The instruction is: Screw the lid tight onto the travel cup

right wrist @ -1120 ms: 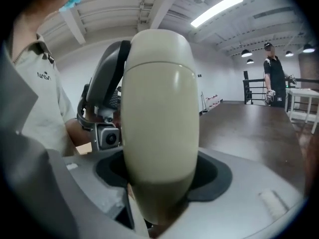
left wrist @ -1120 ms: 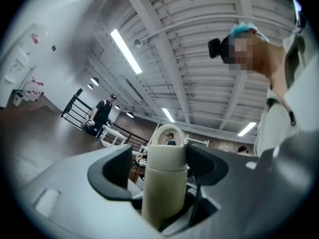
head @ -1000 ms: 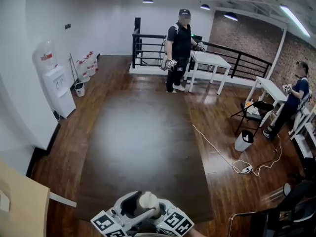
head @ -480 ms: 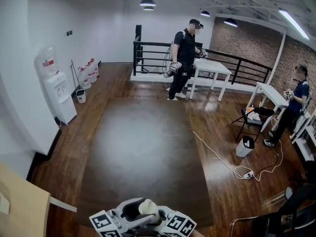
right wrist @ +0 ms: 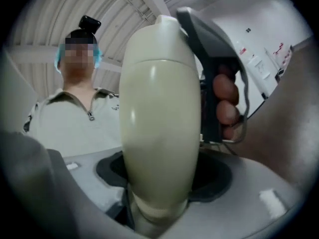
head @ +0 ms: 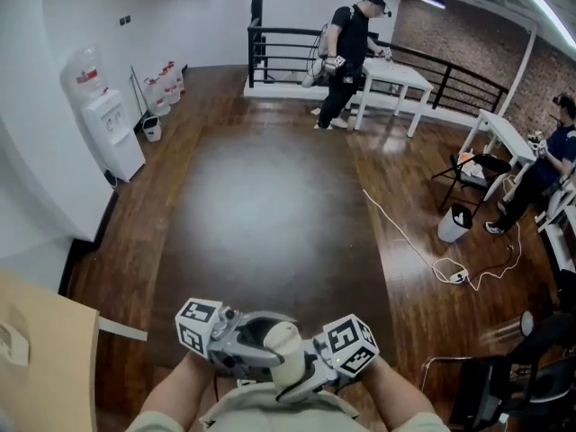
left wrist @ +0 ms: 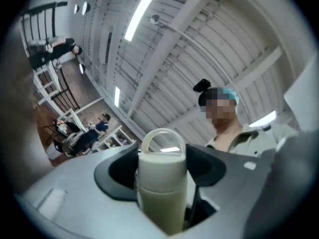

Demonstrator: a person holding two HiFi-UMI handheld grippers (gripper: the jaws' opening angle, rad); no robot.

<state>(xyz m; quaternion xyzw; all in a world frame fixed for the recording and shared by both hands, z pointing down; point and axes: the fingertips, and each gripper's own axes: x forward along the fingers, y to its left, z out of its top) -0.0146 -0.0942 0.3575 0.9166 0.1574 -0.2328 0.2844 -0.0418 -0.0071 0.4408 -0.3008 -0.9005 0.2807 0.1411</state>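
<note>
Down at bottom centre, forearms (head: 175, 390) angle inward; left gripper (head: 256, 349), jaws just narrowed, and right gripper (head: 310, 372) both clamp the cup (head: 286, 354). Only the left gripper view shows its looped lid (left wrist: 160, 142).

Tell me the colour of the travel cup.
Cream, a pale off-white; the travel cup shows best in the right gripper view.

Wood floor (head: 117, 268), dark mat (head: 261, 232) over its middle. Left edge: water dispenser (head: 112, 133), white bucket (head: 151, 130), water jugs (head: 167, 84). Far edge: white table (head: 396, 73). Right edge: second white table (head: 504, 135), folding chair (head: 481, 166), white bin (head: 453, 225), white cable (head: 400, 238) running to a power strip (head: 457, 277).
</note>
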